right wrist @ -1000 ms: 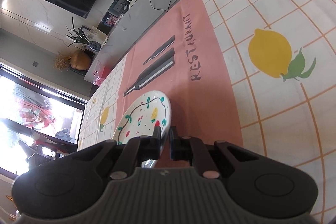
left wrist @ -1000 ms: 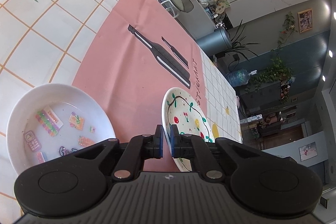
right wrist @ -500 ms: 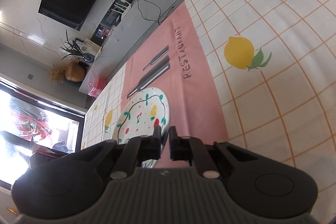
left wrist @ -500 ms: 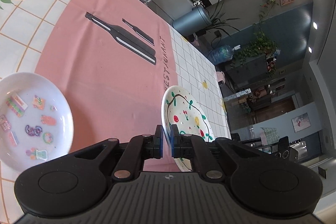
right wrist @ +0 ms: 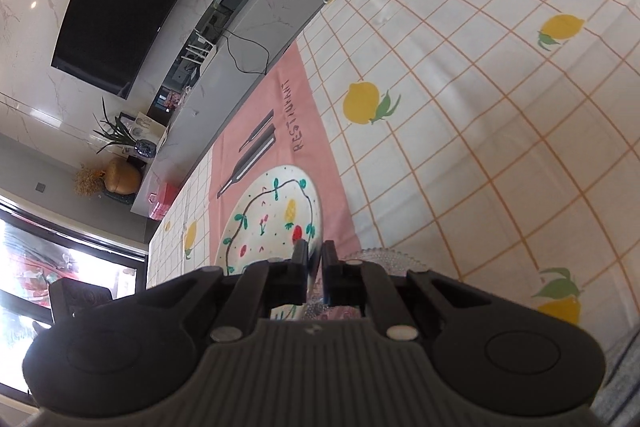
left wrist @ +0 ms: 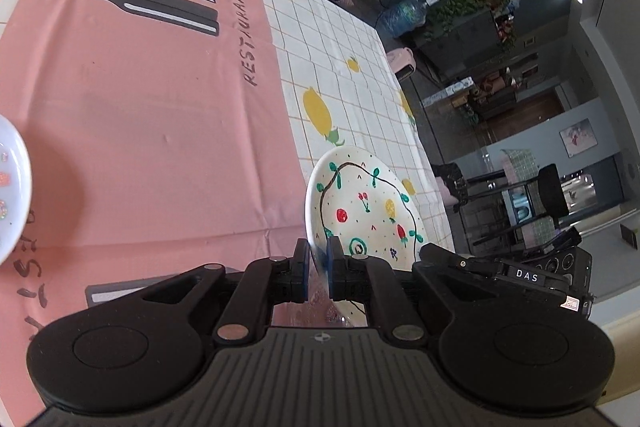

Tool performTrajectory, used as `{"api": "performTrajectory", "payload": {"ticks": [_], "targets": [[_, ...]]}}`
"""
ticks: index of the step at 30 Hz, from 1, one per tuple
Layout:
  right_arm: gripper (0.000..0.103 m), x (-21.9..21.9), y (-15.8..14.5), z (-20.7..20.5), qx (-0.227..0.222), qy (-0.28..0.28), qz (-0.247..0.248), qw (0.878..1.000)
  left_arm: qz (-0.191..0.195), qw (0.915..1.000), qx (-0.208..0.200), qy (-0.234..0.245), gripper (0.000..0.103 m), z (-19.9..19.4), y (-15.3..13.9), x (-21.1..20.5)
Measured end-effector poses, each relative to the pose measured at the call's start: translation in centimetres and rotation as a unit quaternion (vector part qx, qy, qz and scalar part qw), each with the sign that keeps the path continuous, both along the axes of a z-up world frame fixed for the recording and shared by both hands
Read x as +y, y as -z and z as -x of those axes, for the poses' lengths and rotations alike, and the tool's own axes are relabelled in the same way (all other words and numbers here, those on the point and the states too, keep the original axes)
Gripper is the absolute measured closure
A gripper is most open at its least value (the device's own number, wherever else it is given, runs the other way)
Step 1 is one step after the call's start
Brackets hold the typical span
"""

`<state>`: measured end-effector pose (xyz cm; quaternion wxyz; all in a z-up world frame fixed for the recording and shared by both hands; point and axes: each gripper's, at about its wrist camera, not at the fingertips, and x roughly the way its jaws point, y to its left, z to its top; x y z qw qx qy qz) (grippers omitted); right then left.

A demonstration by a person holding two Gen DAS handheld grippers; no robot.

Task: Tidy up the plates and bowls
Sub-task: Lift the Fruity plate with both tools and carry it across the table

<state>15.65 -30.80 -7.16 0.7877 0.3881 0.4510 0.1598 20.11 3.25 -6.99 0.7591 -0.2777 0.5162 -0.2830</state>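
Note:
A white plate painted with fruit and a dark vine (left wrist: 366,205) is held above the table, pinched by both grippers. My left gripper (left wrist: 318,259) is shut on its rim at one side. My right gripper (right wrist: 314,257) is shut on the opposite rim of the same plate (right wrist: 272,215). A clear glass plate with a beaded rim (right wrist: 384,259) lies just under the right gripper, mostly hidden. A white bowl with small stickers (left wrist: 12,199) sits at the left edge of the left wrist view.
The table carries a pink mat (left wrist: 140,107) printed with bottles and the word RESTAURANT, over a checked cloth with lemons (right wrist: 480,87). The table edge (left wrist: 424,147) runs to the right of the plate, with chairs and a room beyond.
Both grippers have lifted the fruit plate and carried it to the right. The sticker bowl has slid toward the left edge of the left view. The glass plate has come into the right view.

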Motion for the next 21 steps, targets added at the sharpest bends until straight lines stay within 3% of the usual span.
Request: {"api": "performTrajectory", "payload": {"ticks": [10, 14, 21], "targets": [[0.098, -2.1, 0.2, 4.0, 0.017, 0.024, 0.006, 1.000, -0.068, 0.9941, 0.025, 0.081, 0.092, 0.3, -0.8, -3.9], [0.098, -2.7, 0.7, 4.8, 0.019, 0.034, 0.000, 0.999, -0.093, 0.9885, 0.048, 0.109, 0.090, -0.5, -0.6, -5.1], [0.098, -3.2, 0.7, 5.2, 0.008, 0.040, -0.002, 0.999, -0.145, 0.9745, 0.051, 0.163, 0.088, -1.6, -0.6, -7.4]]}}
